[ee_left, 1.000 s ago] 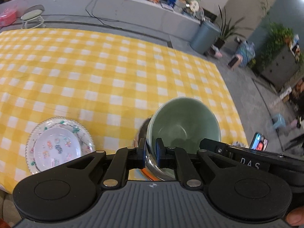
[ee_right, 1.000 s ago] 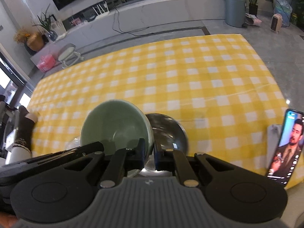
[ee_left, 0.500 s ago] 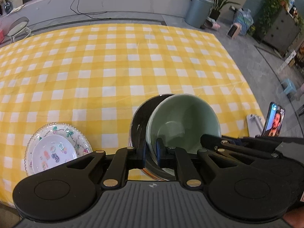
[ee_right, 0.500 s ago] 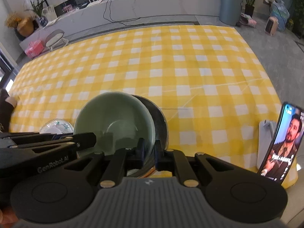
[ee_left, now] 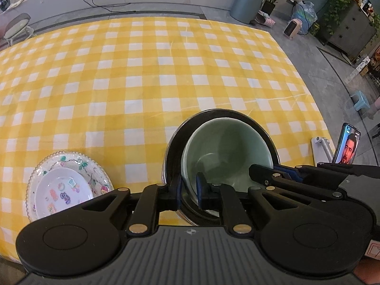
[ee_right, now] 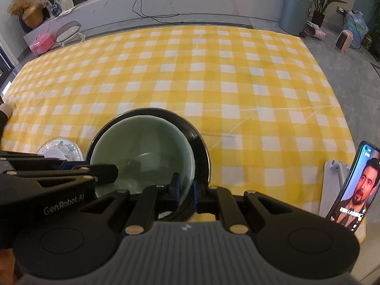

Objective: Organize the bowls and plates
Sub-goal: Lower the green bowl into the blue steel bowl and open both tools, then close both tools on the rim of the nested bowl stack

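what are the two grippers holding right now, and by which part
Left gripper is shut on the near rim of the pale green ceramic bowl; right gripper is shut on that rim too. The bowl sits in a dark metal bowl.

A glossy green glazed bowl [ee_left: 228, 152] is sitting inside a shiny dark metal bowl [ee_right: 198, 140] on a matt yellow checked cloth [ee_left: 142, 71], light catching both rims.

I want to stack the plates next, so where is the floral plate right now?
The floral plate lies on the checkered tablecloth at the lower left of the left wrist view, left of the metal bowl that holds the green bowl.
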Motion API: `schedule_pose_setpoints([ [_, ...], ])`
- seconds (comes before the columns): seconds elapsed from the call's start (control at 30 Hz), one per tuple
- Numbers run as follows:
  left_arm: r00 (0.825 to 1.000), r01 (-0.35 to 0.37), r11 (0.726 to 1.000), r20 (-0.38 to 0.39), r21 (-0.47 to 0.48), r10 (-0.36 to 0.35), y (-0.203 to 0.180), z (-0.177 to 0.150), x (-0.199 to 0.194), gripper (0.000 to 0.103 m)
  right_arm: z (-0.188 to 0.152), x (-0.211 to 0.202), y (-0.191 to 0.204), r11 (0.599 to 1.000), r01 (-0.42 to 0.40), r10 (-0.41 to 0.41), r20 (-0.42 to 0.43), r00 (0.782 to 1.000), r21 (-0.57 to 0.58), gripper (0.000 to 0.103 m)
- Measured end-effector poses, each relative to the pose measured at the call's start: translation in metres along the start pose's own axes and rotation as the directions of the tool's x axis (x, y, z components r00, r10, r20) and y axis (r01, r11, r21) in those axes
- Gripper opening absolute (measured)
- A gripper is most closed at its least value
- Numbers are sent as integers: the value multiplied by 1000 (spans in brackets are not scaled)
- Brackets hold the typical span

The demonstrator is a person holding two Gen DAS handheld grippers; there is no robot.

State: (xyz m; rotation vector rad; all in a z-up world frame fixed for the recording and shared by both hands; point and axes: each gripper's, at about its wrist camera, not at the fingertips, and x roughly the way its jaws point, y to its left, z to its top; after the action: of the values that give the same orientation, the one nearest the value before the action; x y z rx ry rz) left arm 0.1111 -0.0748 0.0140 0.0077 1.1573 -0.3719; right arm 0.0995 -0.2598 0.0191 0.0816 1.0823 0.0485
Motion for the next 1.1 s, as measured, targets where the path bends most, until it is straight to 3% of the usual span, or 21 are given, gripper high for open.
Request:
schedule_pose_setpoints([
  [0.23,1000,8,1000,-9,-6,-9,1,3,1,15,3,-2,3,1000,12,-12,-10,1000,-14,8],
  [0.43,1000,-5,1000,24,18,5,-1,3,-5,18,4,-11,8,997,47,-45,35,998,-57,9],
  [0.77,996,-21,998,86,51,17,-2,1,-22,30,4,-21,9,997,32,-27,72,997,-64,28],
  [0.87,992,-24,997,126,68,16,-1,0,-32,38,4,-28,9,997,32,-24,106,994,-76,33],
  [0.93,987,-23,997,162,69,11,2,-2,-40,49,4,-35,6,997,13,-3,144,990,-71,38],
  [1.0,980,-10,998,198,55,-1,7,-5,-46,58,3,-39,-1,999,-6,15,180,984,-50,50],
  [1.1,972,26,1000,233,8,-27,15,-10,-46,66,3,-32,-14,1000,-20,16,186,982,15,57],
])
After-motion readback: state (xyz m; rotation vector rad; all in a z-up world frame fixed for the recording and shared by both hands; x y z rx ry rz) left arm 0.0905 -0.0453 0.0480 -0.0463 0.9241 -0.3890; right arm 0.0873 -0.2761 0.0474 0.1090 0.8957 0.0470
